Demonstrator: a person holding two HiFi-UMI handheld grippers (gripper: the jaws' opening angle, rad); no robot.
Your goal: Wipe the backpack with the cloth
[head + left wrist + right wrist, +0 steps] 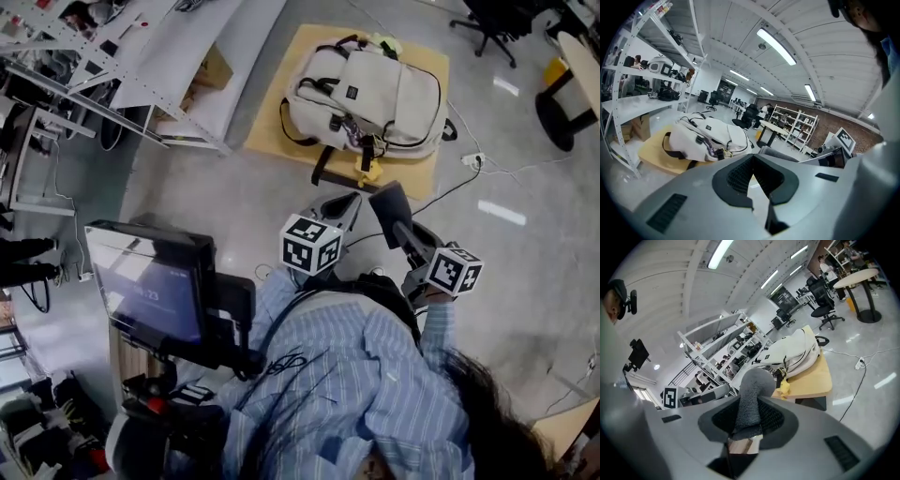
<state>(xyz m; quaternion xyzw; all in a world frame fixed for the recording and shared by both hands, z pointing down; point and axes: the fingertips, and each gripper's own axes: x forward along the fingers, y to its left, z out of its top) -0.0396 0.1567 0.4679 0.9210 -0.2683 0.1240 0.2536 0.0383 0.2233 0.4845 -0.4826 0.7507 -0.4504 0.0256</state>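
Observation:
A cream backpack [366, 94] with black straps lies flat on a low wooden platform [272, 127] on the floor, well ahead of both grippers. The same backpack [708, 136] shows at middle left in the left gripper view and as a distant backpack [794, 352] in the right gripper view. My right gripper [392, 208] is shut on a grey cloth [752, 390], which sticks up between its jaws. My left gripper [345, 204] is held beside it, its jaws closed with nothing between them. Both are close to the person's body, apart from the backpack.
A white shelving rack [141, 75] stands left of the platform. A monitor on a cart [150, 286] is close at the left. A power strip and cable [472, 159] lie on the floor to the right. An office chair [492, 23] and a round table [572, 75] stand far right.

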